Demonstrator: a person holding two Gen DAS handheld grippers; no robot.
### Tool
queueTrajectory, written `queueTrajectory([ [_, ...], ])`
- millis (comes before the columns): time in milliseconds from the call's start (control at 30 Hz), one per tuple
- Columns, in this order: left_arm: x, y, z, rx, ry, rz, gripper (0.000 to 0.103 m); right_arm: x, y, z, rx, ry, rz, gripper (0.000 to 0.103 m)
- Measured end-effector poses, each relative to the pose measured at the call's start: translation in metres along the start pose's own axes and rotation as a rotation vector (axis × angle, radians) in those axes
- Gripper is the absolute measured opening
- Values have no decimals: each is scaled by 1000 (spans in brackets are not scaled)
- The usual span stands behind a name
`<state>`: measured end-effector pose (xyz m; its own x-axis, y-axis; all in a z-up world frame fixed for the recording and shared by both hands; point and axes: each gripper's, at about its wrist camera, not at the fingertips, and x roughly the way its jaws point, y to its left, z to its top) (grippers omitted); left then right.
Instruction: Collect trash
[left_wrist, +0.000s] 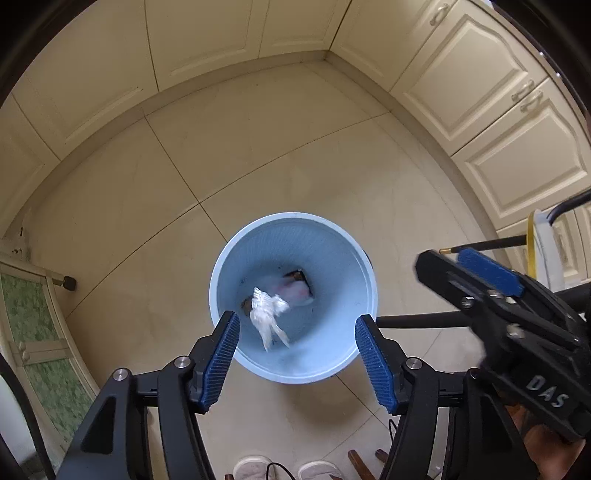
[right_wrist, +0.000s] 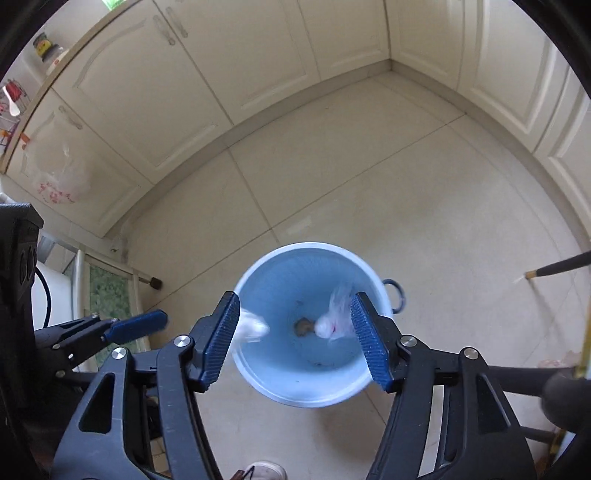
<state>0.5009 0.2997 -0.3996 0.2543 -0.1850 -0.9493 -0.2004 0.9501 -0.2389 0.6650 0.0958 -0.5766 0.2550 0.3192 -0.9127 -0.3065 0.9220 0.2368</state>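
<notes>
A light blue bin (left_wrist: 332, 354) stands on the tiled floor, seen from above in both views (right_wrist: 295, 384). My left gripper (left_wrist: 297, 356) is open above it. A crumpled white piece of trash (left_wrist: 267, 314) is in mid-air, blurred, between the fingers over the bin mouth. A pinkish piece of trash (left_wrist: 293, 290) lies in the bin. My right gripper (right_wrist: 295, 338) is open above the bin; a blurred white and pink piece of trash (right_wrist: 334, 321) is by its right finger, another white piece of trash (right_wrist: 251, 328) by the left finger.
Cream cabinets (left_wrist: 491, 92) line the walls around the floor corner. A plastic bag (right_wrist: 59, 177) hangs on a cabinet door. A green-glass door (left_wrist: 33, 321) is at the left. A stool leg (right_wrist: 557, 267) and slippers (left_wrist: 255, 469) are near.
</notes>
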Motion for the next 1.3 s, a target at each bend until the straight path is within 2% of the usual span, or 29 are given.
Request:
queueTrajectory([
  [100, -24, -4, -1, -38, -41, 5, 61, -28, 7, -2, 9, -41, -21, 67],
  [167, -48, -6, -10, -53, -94, 37, 61, -52, 15, -1, 2, -79, -35, 72],
  [400, -174, -22, -53, -62, -363, 128, 66, -163, 69, -9, -87, -254, -16, 82],
  [467, -213, -36, -70, -41, -445, 148, 70, -202, 84, -18, -118, -317, -13, 86],
  [600, -272, -66, -104, 0, -572, 150, 72, -279, 105, -42, -166, -435, -15, 88],
  [667, -302, -86, -128, 28, -652, 133, 79, -324, 111, -58, -181, -505, -33, 95],
  [733, -325, -113, -150, 63, -716, 128, 82, -365, 114, -75, -191, -569, -57, 97],
  [800, -342, -139, -174, 104, -777, 122, 84, -407, 117, -93, -198, -630, -84, 98],
  [900, -362, -170, -213, 147, -858, 110, 93, -467, 115, -124, -198, -716, -122, 98],
  [1000, -379, -197, -263, 207, -936, 89, 96, -522, 112, -155, -175, -789, -169, 101],
  [1133, -396, -217, -325, 269, -1037, 59, 102, -592, 106, -198, -143, -893, -217, 103],
  [1200, -391, -220, -364, 290, -1077, 44, 102, -624, 103, -219, -122, -939, -247, 103],
  [1300, -399, -227, -403, 297, -1145, 23, 102, -664, 99, -248, -101, -998, -288, 103],
])
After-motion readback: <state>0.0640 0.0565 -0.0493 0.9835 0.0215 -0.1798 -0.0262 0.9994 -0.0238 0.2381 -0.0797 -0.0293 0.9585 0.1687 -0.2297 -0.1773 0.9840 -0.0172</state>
